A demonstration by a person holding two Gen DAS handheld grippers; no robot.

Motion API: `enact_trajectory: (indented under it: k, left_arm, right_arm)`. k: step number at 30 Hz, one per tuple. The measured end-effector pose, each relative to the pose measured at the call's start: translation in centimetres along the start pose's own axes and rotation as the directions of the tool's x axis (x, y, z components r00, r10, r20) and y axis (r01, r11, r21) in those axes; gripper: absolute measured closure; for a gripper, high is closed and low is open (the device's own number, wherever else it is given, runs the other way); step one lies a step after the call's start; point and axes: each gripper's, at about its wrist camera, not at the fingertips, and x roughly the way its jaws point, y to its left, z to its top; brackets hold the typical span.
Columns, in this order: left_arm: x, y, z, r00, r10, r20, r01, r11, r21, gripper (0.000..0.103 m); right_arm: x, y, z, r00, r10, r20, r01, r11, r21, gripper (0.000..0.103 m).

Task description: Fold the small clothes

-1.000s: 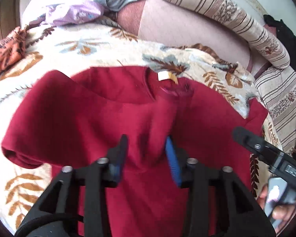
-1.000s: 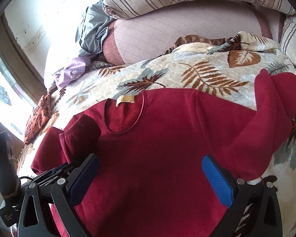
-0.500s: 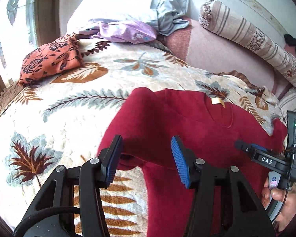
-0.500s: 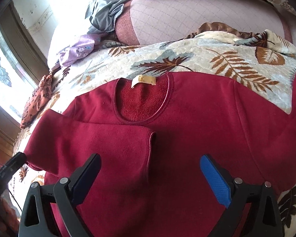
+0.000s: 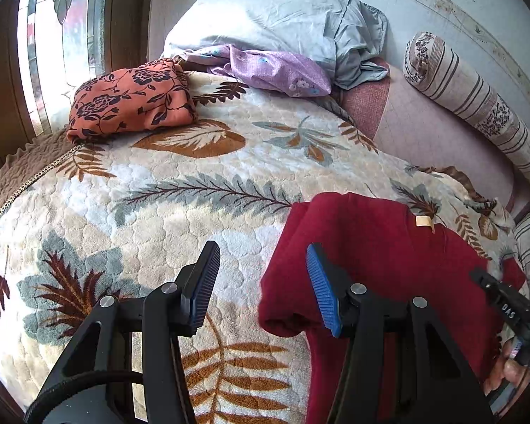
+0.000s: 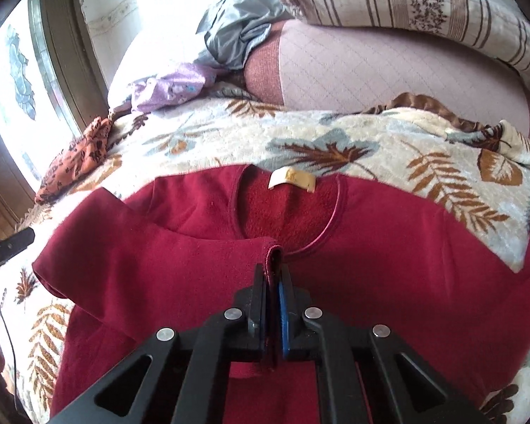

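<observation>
Red sweater (image 6: 371, 265) lies flat on the leaf-patterned bed blanket (image 5: 159, 205), left sleeve already folded across its chest. Right tongs (image 6: 274, 275) pinch that sleeve's cuff at 6 o'clock below the collar. Left tongs (image 5: 261, 282) hang half-open, empty. Remaining folds undone.

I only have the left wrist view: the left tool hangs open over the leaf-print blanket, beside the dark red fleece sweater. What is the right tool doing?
Observer: The right tool is shut on the cuff of the dark red fleece sweater; red fabric sits between its pads.
Reviewer: Where on the garment is that cuff?
Observer: Just below the round neckline. The sleeve it belongs to is folded across the chest, so the cuff ends near the middle of the sweater.
</observation>
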Motion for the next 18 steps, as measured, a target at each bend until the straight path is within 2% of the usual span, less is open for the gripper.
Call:
enact_trajectory:
  k: [4,7,11,16,18]
  left_arm:
    - [0.3,-0.9,-0.5,1.000,-0.013,-0.012,0.013,1.000,0.022,0.052]
    - [1.0,-2.4,-1.2,0.999,-0.029,-0.038,0.031,0.997,0.065,0.052]
    - [2.4,-4.2,-2.3,0.996,-0.040,-0.075,0.049,0.992,0.118,0.052]
    - [5.3,-4.7,-3.7,0.987,0.046,-0.155,-0.018,0.984,0.175,0.052]
    - [5.8,-4.3,-3.9,0.985,0.044,-0.168,-0.017,0.986,0.164,0.050]
  right_arm:
    - [-4.0,-2.6,1.3,0.992,-0.092,0.089,0.091,0.996,0.011,0.098]
    - [-5.3,-5.7,1.5,0.977,-0.194,0.091,0.191,0.981,0.041,0.098]
    - [-4.4,-9.3,0.8,0.959,-0.282,0.026,0.278,0.956,0.097,0.098]
    - [-2.1,-11.2,-0.3,0.943,-0.316,-0.105,0.327,0.937,0.124,0.096]
    - [-3.0,-11.0,-0.3,0.943,-0.320,-0.088,0.330,0.933,0.142,0.095]
